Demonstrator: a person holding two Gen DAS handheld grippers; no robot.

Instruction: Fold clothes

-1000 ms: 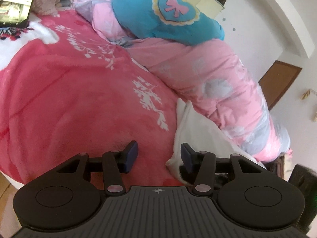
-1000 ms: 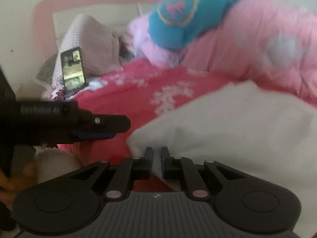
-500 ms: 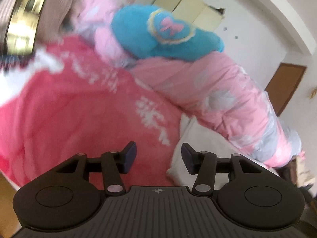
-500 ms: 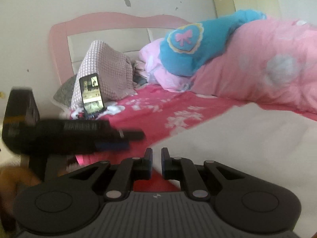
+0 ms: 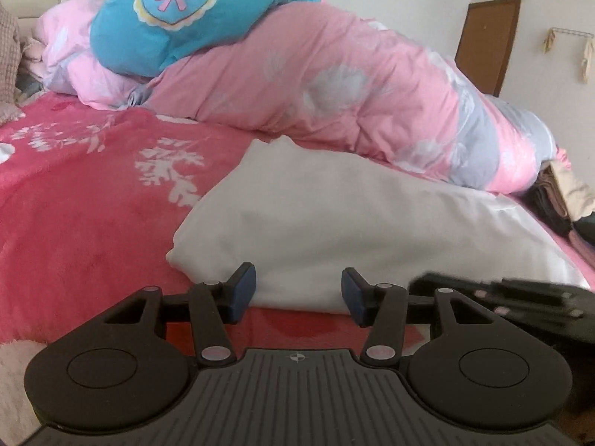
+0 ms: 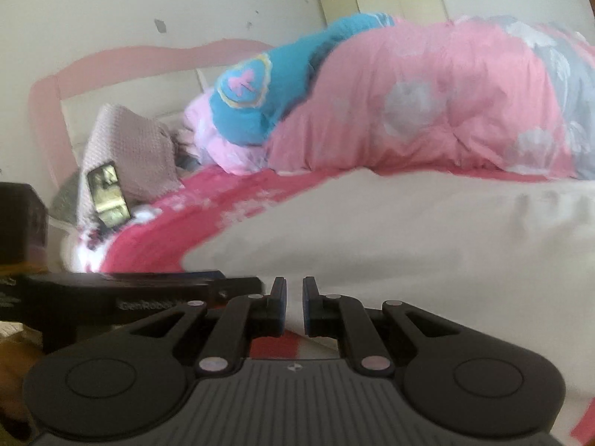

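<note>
A white garment (image 5: 334, 219) lies spread on the red blanket (image 5: 85, 200) of the bed, in front of the rolled pink quilt (image 5: 353, 85) with a blue cushion (image 5: 178, 18) resting on it. The left tool (image 5: 298, 290) hovers at the garment's near edge with its jaws apart; the cloth shows between them, unpinched. The right tool (image 6: 294, 304) sits just beside it, its jaws nearly together; a thin gap shows, with the garment's near edge at the tips, not clearly pinched. A phone (image 6: 108, 194) leans against a checked pillow (image 6: 130, 152).
</note>
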